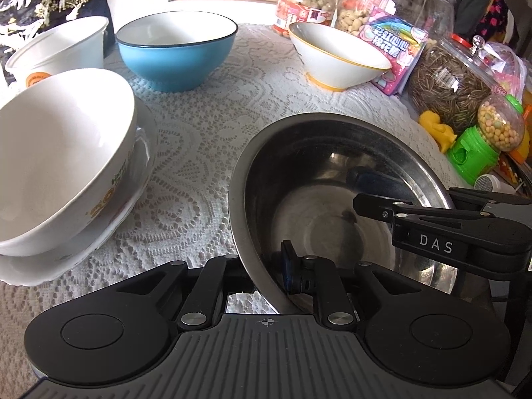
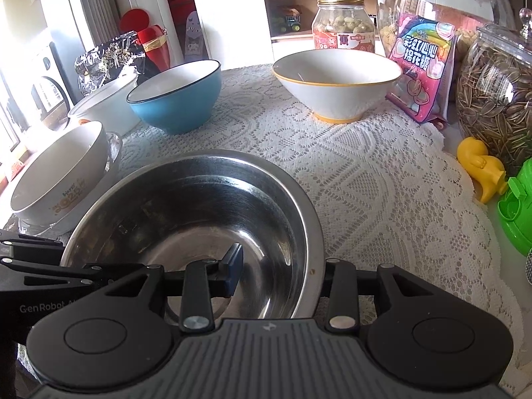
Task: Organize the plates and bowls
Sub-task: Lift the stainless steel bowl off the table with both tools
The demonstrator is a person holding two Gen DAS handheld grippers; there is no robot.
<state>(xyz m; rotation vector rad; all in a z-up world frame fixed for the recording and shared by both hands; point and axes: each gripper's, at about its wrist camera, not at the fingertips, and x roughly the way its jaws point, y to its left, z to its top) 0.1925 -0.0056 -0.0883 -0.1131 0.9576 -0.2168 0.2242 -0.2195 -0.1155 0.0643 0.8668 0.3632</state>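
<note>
Two grippers hold one steel bowl over the lace-covered tabletop: left gripper jaws clamped on its left rim, right gripper jaws clamped on its right rim. Other bowls: blue bowl and yellow-rimmed bowl at the back; white printed bowl at left, resting on a plate; white tub behind it.

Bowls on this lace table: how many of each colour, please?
Steel bowl: 1
Blue bowl: 1
White bowl with yellow rim: 1
White printed bowl on a plate: 1
White tub-like bowl: 1
Total: 5
</note>
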